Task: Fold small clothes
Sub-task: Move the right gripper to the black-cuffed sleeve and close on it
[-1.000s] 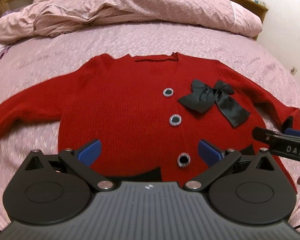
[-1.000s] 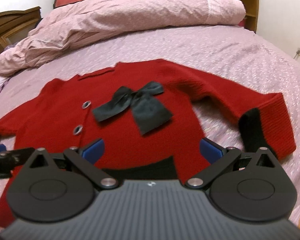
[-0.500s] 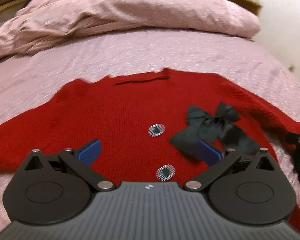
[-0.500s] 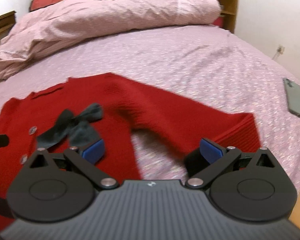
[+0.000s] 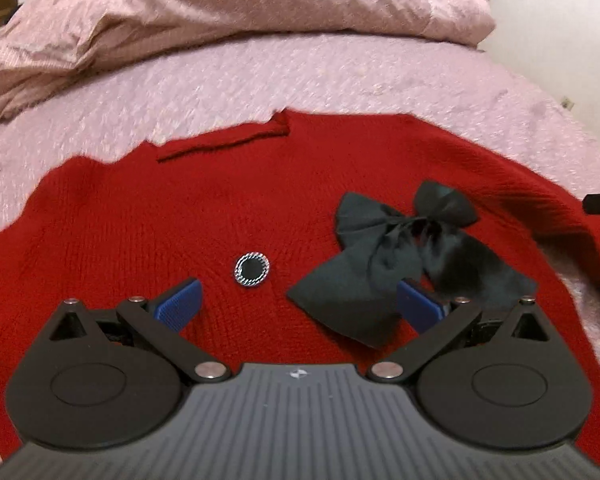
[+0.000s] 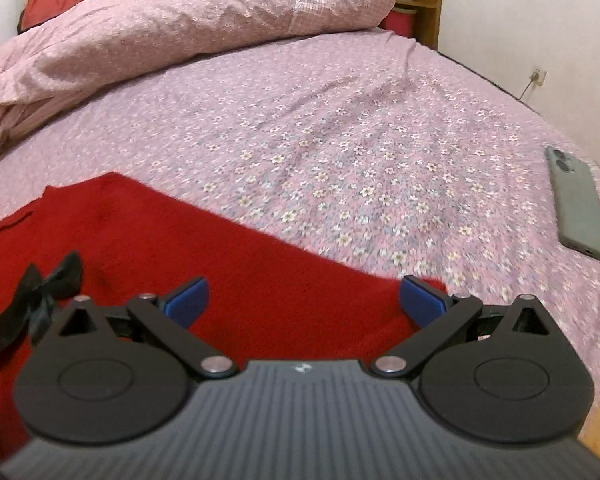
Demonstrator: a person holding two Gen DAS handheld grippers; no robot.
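Spread flat on the bed (image 5: 340, 92), front side up: a cardigan (image 5: 140, 220), neckline toward the far end. Behind it, across the head of the bed, a heaped duvet (image 5: 220, 12). On the cardigan's chest, right of the button (image 5: 251, 270) on the centre line, a bow (image 5: 404, 256). Low over the cardigan's front, the left gripper (image 5: 298, 304), fingers spread either side of the button and the bow's near tail. Over the sleeve (image 6: 300, 292) (stretched out to the right across the sheet), the right gripper (image 6: 304, 300), likewise spread wide. Farther right, near the bed's edge and well apart from the sleeve, a phone (image 6: 578, 204).
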